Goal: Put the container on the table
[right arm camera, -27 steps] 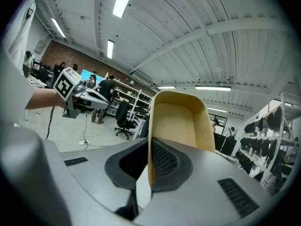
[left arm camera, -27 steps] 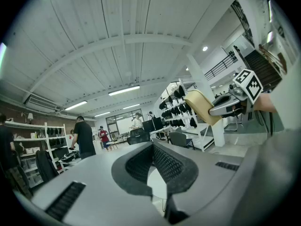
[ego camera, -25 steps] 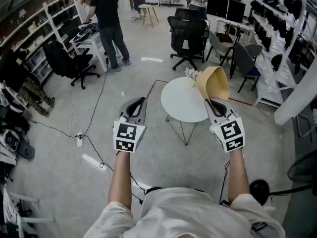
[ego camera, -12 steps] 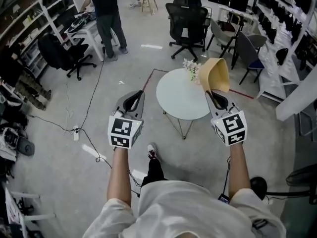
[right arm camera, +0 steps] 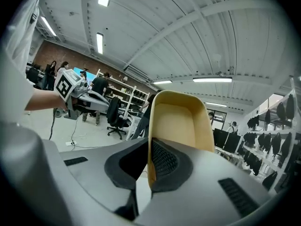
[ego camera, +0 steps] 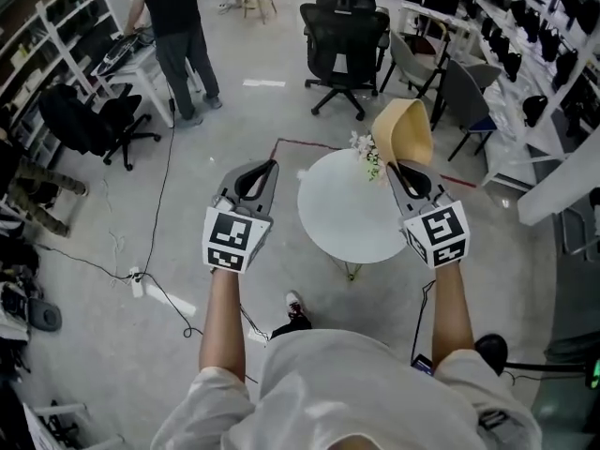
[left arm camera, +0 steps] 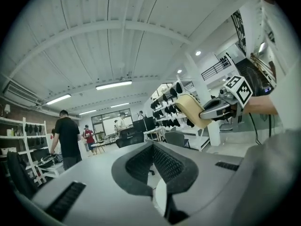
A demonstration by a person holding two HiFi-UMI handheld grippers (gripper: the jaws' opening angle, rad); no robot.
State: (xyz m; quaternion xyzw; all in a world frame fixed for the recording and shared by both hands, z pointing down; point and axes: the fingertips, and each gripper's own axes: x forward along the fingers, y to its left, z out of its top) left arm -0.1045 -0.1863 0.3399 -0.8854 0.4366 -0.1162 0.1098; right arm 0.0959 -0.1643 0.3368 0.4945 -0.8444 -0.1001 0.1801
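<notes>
My right gripper is shut on the rim of a tan plastic container, held tilted in the air over the far right edge of the round white table. In the right gripper view the container stands up from the jaws, its wall pinched between the pads. My left gripper hovers left of the table, over the floor, shut with nothing in it. From the left gripper view the container shows off to the right. A small bunch of flowers stands at the table's far edge, beside the container.
A black office chair stands beyond the table, grey chairs to its right. A person works at a desk at the far left. A cable runs across the concrete floor to a power strip. My foot is near the table.
The person has stepped closer to the table, which now lies between and under the grippers. Both grippers keep their hold and spacing; the container stays in the right gripper.
</notes>
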